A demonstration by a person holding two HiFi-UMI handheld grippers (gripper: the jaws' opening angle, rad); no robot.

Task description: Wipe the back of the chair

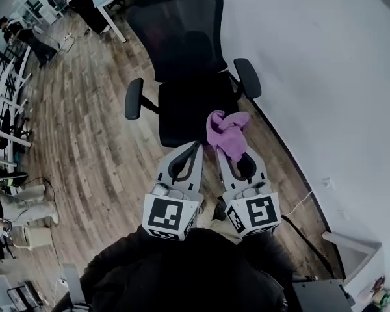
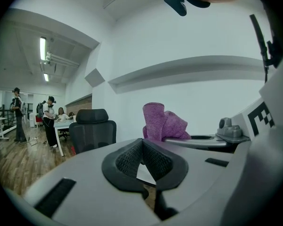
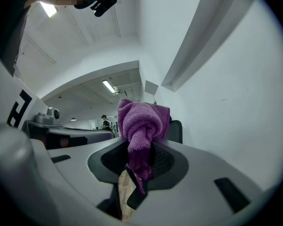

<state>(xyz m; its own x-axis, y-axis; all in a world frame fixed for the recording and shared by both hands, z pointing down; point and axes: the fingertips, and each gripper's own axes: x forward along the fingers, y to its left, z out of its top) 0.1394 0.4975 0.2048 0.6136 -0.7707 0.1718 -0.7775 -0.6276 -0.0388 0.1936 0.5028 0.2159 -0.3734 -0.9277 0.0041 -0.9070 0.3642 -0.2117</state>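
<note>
The wiping has not begun; this is the approach. The right gripper (image 3: 140, 150) is clenched on a purple cloth (image 3: 142, 119). The cloth bunches above the jaws in a loose knot, and a short tail hangs below the pads (a firm enough pinch, by the look of it). The left gripper (image 2: 142, 144) has its jaws pressed together with nothing between them, and it sits just beside the right one, low in front of the person.

The black mesh office chair (image 1: 182, 77) stands ahead on the wooden floor (image 1: 84, 142), near the white wall (image 1: 325, 77). Its seat (image 1: 195, 109) is turned toward the person and its backrest (image 1: 182, 31) is on the far side. In the head view the cloth overlaps the seat's front edge, but it is probably held above the seat and not touching it; the angle does not settle this. The cloth is apart from the backrest.

The next move, as I judge it, is to carry the cloth forward over the seat and press it against the mesh. The knot gives only a small wiping face. The chair may swivel under pressure, so the left gripper could brace an armrest (image 1: 134, 98), though it would have to open first.
</note>
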